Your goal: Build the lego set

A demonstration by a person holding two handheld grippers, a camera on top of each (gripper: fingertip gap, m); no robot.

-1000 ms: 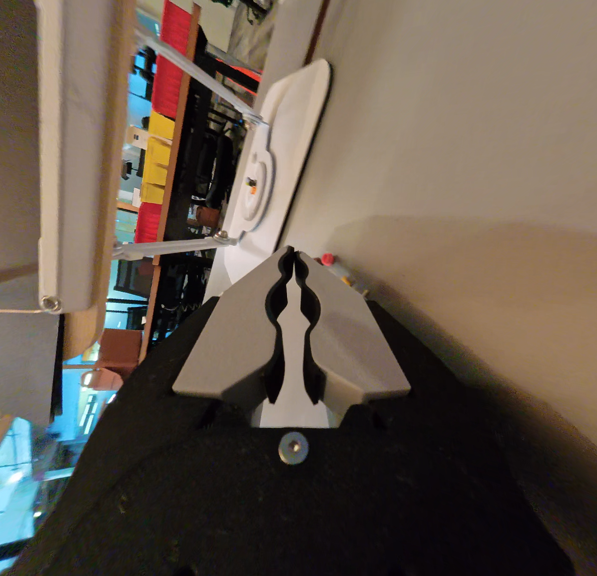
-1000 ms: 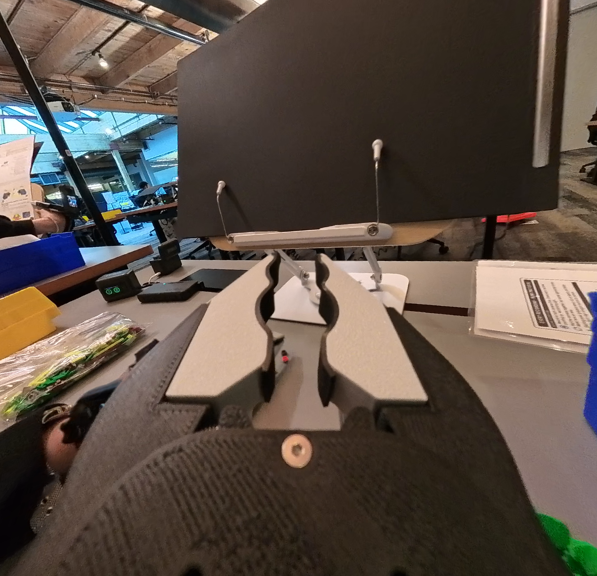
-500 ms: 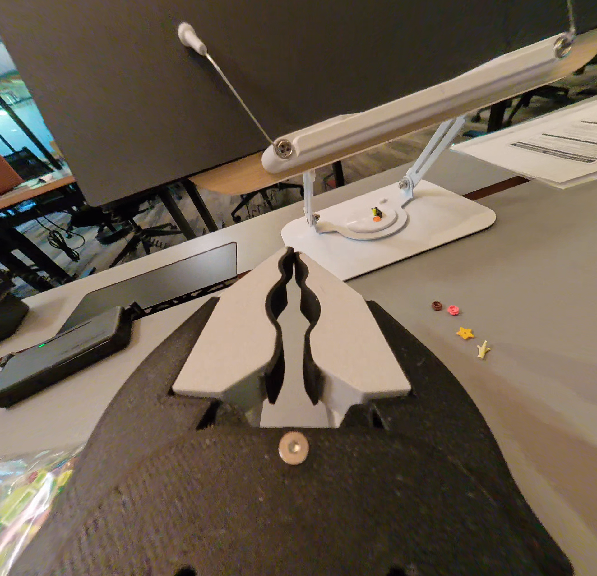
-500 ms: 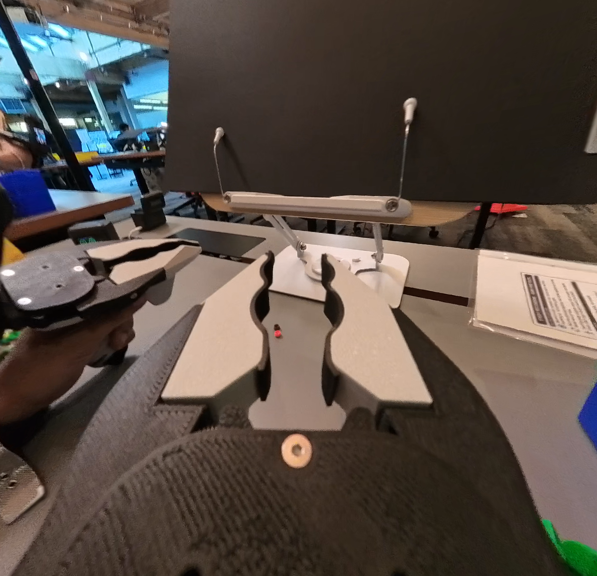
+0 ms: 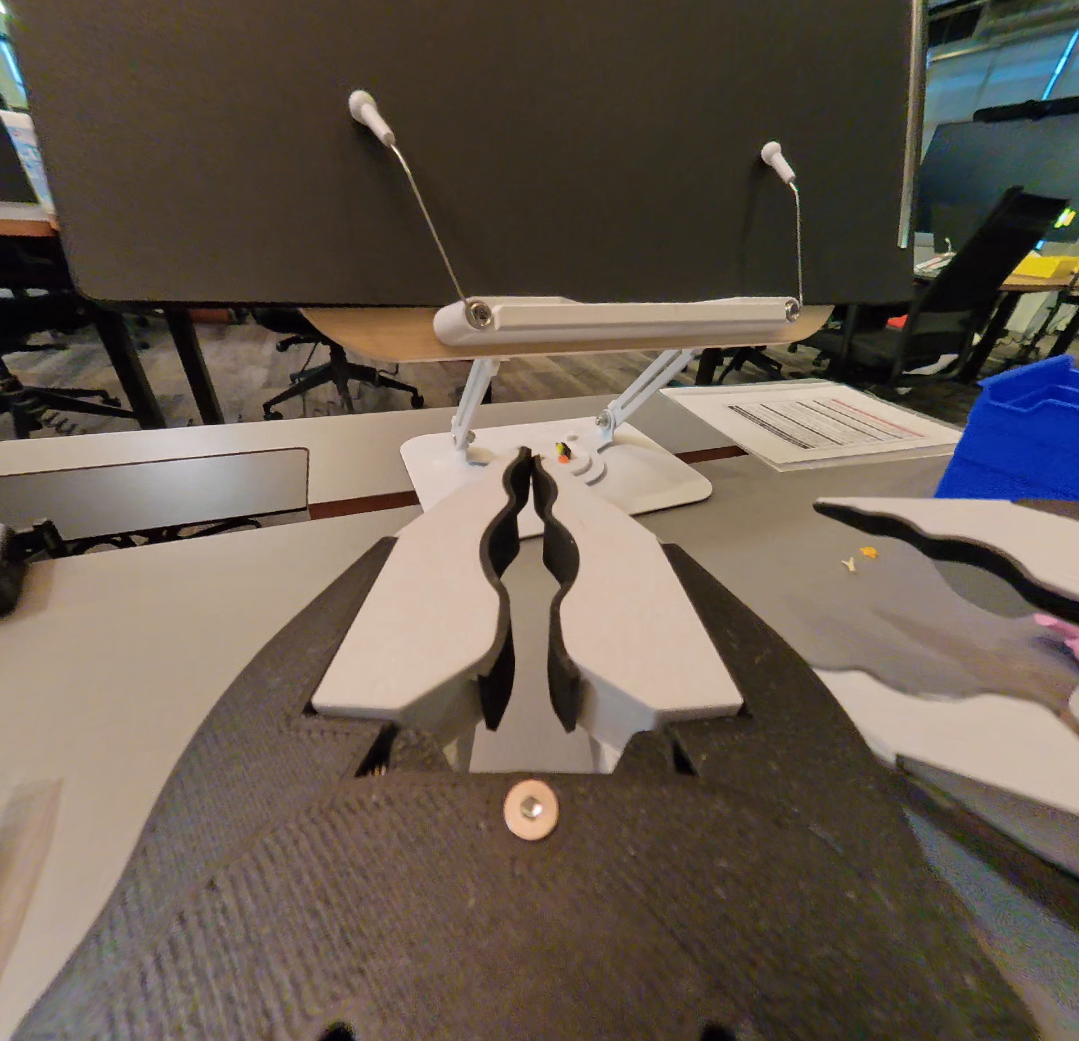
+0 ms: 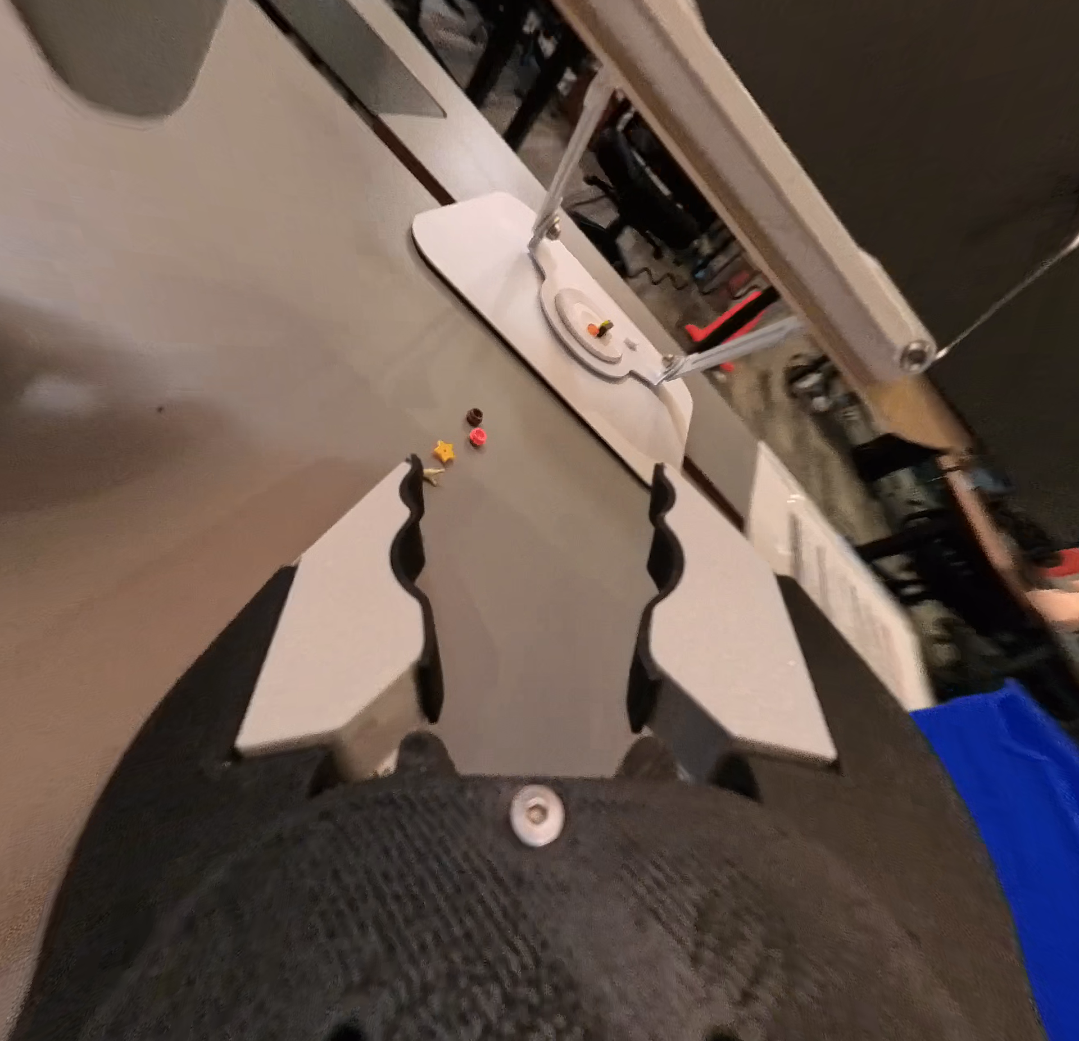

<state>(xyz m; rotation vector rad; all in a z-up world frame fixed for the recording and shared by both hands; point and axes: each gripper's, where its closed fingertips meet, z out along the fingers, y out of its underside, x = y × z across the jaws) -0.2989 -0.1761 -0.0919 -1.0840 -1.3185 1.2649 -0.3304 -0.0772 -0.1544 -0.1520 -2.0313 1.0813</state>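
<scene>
Small lego pieces lie on the grey table: a brown round stud (image 6: 475,415), a red round stud (image 6: 477,437), a yellow star (image 6: 444,451) and a pale sprig (image 6: 433,476). The star (image 5: 869,552) and sprig (image 5: 848,563) also show in the left wrist view. A tiny orange and black piece (image 6: 599,329) (image 5: 562,451) sits on the white stand base (image 6: 484,260). My right gripper (image 6: 534,473) is open wide and empty, tilted, its left fingertip (image 6: 413,470) next to the sprig. My left gripper (image 5: 532,458) is shut and empty, aimed at the stand base (image 5: 660,479).
A white stand with a wooden shelf (image 5: 613,327) holds a large black board (image 5: 467,108) at the back. A blue bin (image 5: 1027,435) and a laminated sheet (image 5: 817,423) lie at the right. A dark tablet (image 5: 152,487) lies at the left. The right gripper (image 5: 963,558) enters the left view. The tips of one gripper are about 12 cm away from the tips of the other.
My right gripper has opened wider, rolled and dipped toward the small pieces. My left gripper has swung right to face the stand squarely, still shut.
</scene>
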